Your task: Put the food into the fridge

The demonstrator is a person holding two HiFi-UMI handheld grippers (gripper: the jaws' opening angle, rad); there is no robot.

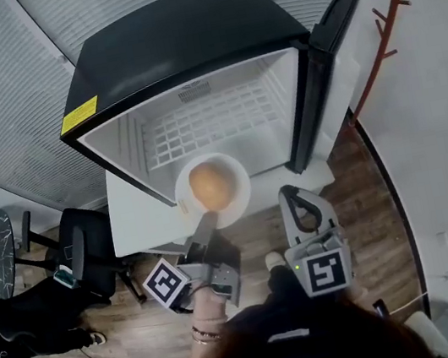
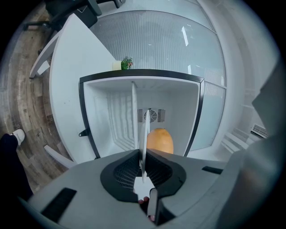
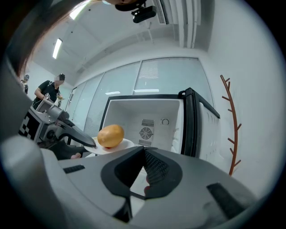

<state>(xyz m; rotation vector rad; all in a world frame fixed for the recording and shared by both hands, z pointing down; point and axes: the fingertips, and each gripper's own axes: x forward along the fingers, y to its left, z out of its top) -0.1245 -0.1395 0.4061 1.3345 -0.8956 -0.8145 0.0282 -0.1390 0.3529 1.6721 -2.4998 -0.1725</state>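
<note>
An open mini fridge [image 1: 183, 44] stands with its white inside facing me and its door [image 1: 325, 70] swung out to the right. My left gripper [image 1: 208, 219] is shut on the rim of a white plate [image 1: 243, 198], which carries a round orange-yellow food item [image 1: 212, 184] just in front of the fridge opening. In the left gripper view the plate [image 2: 144, 129] runs edge-on between the jaws, with the food [image 2: 161, 141] to its right. My right gripper [image 1: 291, 194] is shut and empty, to the right of the plate. The right gripper view shows the food [image 3: 111, 135] at its left.
A wire shelf [image 1: 205, 121] lies inside the fridge, which stands on a white table [image 1: 129, 225]. A black office chair [image 1: 82, 250] is at the left and a red-brown coat rack [image 1: 388, 16] at the right. A person [image 3: 49, 91] stands far off.
</note>
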